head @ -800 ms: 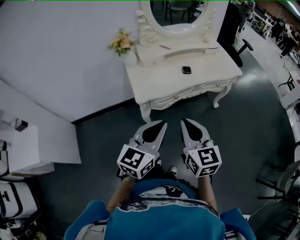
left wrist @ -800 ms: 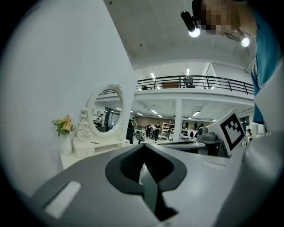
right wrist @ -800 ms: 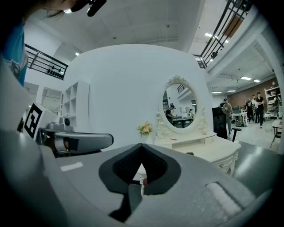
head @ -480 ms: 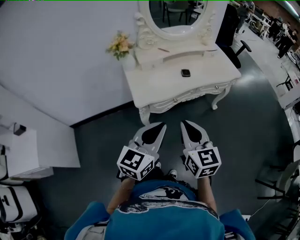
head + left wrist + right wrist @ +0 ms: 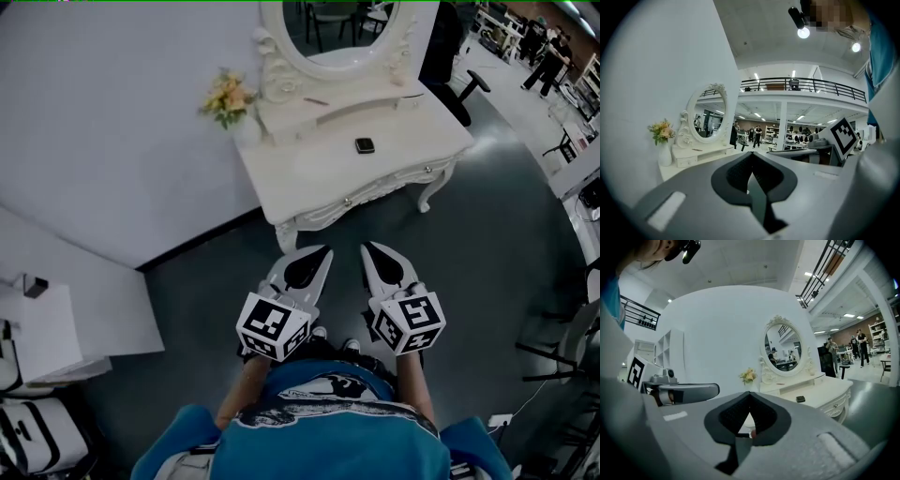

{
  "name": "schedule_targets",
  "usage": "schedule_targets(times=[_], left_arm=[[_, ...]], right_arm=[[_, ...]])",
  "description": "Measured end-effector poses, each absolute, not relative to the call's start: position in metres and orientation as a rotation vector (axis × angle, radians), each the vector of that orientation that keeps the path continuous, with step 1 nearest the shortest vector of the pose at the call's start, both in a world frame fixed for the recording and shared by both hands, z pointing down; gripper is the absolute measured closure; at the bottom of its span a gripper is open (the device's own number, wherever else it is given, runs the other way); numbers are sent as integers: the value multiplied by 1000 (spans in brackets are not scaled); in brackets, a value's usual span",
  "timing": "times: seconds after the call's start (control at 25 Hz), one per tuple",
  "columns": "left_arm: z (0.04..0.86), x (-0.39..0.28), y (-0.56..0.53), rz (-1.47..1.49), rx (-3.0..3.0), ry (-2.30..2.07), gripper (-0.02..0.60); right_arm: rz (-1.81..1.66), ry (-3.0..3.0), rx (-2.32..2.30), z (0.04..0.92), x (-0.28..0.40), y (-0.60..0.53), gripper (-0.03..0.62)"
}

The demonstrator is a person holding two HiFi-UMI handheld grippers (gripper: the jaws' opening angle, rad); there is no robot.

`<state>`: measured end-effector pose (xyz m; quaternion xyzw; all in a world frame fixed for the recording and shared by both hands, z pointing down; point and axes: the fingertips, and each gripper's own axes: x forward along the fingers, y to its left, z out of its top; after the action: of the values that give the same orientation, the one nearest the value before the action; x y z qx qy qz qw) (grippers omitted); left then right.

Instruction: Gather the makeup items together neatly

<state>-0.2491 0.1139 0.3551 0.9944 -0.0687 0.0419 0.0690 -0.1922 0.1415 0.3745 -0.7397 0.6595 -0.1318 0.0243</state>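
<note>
Progress: gathering not yet beginning | left gripper (image 5: 325, 250) and right gripper (image 5: 367, 247) hovering at lower centre, jaws pressing together, carrying nothing | black compact (image 5: 365, 145) lying untouched on dressing table (image 5: 309, 178), upper centre.

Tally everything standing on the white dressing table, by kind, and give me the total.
mirror: 1
vase of flowers: 1
small dark case: 1
thin stick: 1
Total: 4
</note>
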Motion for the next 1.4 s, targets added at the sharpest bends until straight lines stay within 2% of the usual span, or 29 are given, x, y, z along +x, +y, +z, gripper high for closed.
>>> schedule_targets(times=[0.48, 0.88, 1.16, 1.4], left_arm=[[373, -248, 102, 168, 2960, -46, 566], [382, -220, 110, 204, 2940, 42, 566], [387, -174, 98, 223, 2942, -5, 566], [386, -98, 95, 244, 2955, -54, 566]], right_arm=[[-482, 1932, -2392, 393, -203, 141, 591], [-522, 1883, -2446, 401, -177, 148, 591], [-520, 1921, -2433, 407, -129, 138, 591], [-518, 1955, -2399, 409, -54, 135, 591]])
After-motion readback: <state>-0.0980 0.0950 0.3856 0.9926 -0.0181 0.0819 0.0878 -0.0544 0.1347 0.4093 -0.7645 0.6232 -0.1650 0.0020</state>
